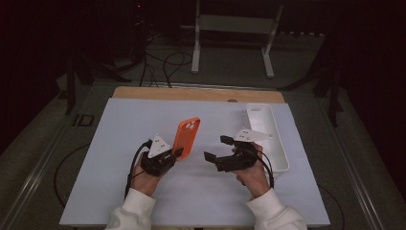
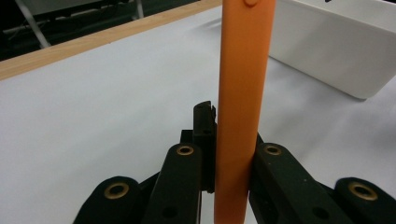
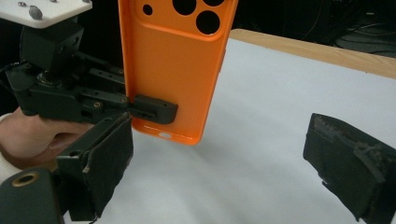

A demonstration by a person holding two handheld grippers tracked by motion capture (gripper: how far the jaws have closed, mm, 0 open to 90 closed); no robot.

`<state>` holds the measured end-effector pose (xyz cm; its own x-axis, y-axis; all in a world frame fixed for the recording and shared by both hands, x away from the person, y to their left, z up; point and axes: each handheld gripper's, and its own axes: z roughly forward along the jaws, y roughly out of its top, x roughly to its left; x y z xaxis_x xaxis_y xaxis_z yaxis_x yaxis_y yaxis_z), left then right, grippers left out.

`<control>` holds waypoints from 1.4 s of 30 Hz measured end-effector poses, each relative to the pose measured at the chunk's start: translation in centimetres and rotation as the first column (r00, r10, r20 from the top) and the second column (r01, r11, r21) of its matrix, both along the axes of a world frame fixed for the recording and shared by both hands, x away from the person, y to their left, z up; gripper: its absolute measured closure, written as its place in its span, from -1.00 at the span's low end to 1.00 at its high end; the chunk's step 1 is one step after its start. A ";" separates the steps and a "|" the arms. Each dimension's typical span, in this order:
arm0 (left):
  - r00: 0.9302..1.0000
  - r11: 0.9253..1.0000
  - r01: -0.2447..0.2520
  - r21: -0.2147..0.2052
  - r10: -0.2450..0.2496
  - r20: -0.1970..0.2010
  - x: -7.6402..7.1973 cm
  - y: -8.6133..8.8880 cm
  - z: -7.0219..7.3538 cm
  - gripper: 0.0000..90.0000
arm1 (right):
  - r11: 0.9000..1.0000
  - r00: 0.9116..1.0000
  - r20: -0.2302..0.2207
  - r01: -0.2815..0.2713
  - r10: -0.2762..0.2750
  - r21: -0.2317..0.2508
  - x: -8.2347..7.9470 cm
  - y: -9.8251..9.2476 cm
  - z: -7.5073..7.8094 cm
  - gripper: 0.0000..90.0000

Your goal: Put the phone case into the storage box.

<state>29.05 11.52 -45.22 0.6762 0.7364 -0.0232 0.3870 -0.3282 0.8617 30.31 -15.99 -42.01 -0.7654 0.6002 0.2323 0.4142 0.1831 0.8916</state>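
An orange phone case stands upright above the white table sheet, with camera holes near its top. My left gripper is shut on its lower edge. In the left gripper view the case appears edge-on as an orange bar pinched between the two black jaws of the left gripper. My right gripper hovers just right of the case, open, with nothing between its jaws. In the right gripper view the right gripper has its jaws spread wide in front of the case, whose bottom the left gripper clamps.
A long white tray lies along the right side of the sheet, close behind my right hand, and also appears as the white tray in the left gripper view. The table's wooden edge runs along the far side. Cables and a white stand are on the floor beyond.
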 end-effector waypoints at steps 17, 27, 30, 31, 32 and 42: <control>0.999 0.999 -0.021 0.028 0.020 0.029 -0.2 -0.5 -0.2 0.90 | 1.000 1.000 0.002 0.020 -0.020 0.021 0.3 1.1 0.9 -0.82; 0.999 0.999 -0.021 0.041 0.020 0.039 -0.3 -0.7 -0.3 0.90 | 0.999 0.999 0.017 0.030 -0.031 0.036 0.4 1.8 1.4 -0.82; 0.999 0.999 -0.026 0.044 0.024 0.042 -0.4 -0.8 -0.4 0.90 | 0.998 0.999 0.016 0.042 -0.042 0.044 0.4 1.9 1.5 -0.82; 0.999 0.999 -0.026 0.044 0.024 0.043 -0.4 -0.8 -0.4 0.90 | 0.998 0.999 0.017 0.046 -0.047 0.050 0.3 1.9 1.5 -0.82; 0.999 0.999 -0.025 0.042 0.023 0.042 -0.4 -0.8 -0.4 0.90 | 0.997 0.999 0.018 0.049 -0.050 0.054 0.3 2.0 1.5 -0.82; 0.999 0.999 -0.025 0.041 0.024 0.039 -0.5 -1.0 -0.5 0.90 | 0.995 0.997 0.026 0.068 -0.070 0.074 0.3 2.3 1.9 -0.82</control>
